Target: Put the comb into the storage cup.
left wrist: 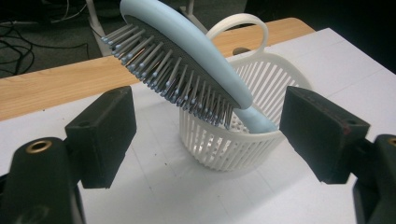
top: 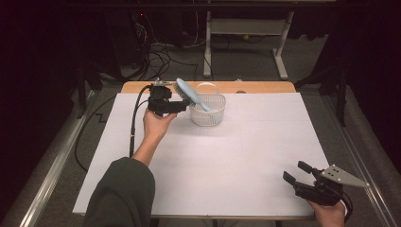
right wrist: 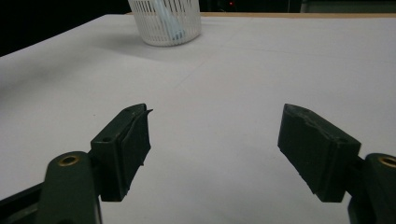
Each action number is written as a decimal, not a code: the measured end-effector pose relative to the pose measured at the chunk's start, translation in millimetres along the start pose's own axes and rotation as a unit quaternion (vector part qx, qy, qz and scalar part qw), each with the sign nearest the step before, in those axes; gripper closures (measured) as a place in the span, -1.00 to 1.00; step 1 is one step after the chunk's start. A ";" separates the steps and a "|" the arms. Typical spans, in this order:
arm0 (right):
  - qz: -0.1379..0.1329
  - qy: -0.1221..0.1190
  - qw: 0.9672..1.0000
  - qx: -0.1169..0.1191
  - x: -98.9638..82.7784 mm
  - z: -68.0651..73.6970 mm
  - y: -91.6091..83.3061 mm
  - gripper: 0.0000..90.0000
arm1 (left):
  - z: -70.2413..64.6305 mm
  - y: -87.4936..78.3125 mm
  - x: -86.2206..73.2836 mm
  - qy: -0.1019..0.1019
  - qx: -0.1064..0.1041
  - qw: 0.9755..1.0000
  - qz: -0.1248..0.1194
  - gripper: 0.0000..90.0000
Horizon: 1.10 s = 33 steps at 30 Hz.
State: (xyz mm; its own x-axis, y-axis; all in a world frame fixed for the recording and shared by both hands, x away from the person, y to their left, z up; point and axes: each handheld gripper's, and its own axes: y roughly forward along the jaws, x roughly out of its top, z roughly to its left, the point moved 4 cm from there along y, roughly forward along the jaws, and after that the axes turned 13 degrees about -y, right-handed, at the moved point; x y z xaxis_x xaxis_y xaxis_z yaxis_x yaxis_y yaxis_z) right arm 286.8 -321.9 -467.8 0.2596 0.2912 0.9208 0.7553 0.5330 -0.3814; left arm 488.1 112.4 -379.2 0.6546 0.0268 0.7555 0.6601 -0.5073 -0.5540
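Observation:
A light-blue hairbrush [top: 189, 93] [left wrist: 187, 60] stands slanted in a white slatted basket [top: 208, 113] [left wrist: 261, 135]. Its handle is down inside and its bristled head leans out over the rim, bristles facing down. My left gripper [top: 182, 103] [left wrist: 210, 105] hovers just left of the basket, open, with its pads wide apart and the brush head a little beyond and above them, untouched. My right gripper [top: 295, 170] [right wrist: 217, 116] rests open near the table's front right corner with nothing between its pads. From there the basket [right wrist: 166, 23] shows far off.
A white sheet [top: 236, 156] covers the table, with a strip of bare wood [top: 265, 87] along the far edge. Beyond the table lie floor cables [top: 161, 56] and a white desk frame [top: 246, 28]. A metal rail [top: 52, 165] runs down each side.

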 end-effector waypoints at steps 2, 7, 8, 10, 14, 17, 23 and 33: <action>0.000 0.000 1.000 0.000 0.0 0.0 0.0 -0.43 | -0.3 -1.7 0.2 0.001 -0.001 1.000 -0.001 -0.60; 0.001 0.001 1.000 0.001 -0.1 -0.1 0.0 -0.43 | -1.3 -5.5 0.8 0.004 -0.005 1.000 -0.003 -0.60; 0.001 0.001 1.000 0.001 -0.2 -0.1 0.1 -0.43 | -1.2 -6.2 1.0 0.005 -0.005 1.000 -0.003 -0.60; 0.001 0.002 1.000 0.001 -0.2 -0.1 0.1 -0.43 | -1.0 -7.5 1.1 0.003 -0.006 1.000 -0.005 -0.60; 0.000 0.002 1.000 0.000 -0.2 -0.2 0.1 -0.43 | 0.0 -9.9 0.4 0.005 -0.007 1.000 -0.005 -0.60; 0.000 0.002 1.000 0.000 -0.2 -0.2 0.1 -0.44 | 0.6 -12.1 -0.4 0.005 -0.009 1.000 -0.005 -0.60; -0.001 0.001 1.000 -0.001 -0.1 -0.5 0.2 -0.44 | 1.0 -17.2 -2.2 0.007 -0.012 1.000 -0.010 -0.60; 0.001 0.000 1.000 -0.001 -0.1 -0.1 0.3 -0.44 | 7.2 -24.5 -7.5 0.003 -0.013 1.000 -0.013 -0.60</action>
State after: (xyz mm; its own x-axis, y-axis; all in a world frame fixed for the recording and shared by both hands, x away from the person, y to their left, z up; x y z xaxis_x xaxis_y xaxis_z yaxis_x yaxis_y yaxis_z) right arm 287.0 -321.8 -468.0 0.2609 0.2910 0.9205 0.7559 0.5315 -0.3823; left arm 469.7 130.9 -373.9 0.6345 0.0351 0.7721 0.6675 -0.5287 -0.5244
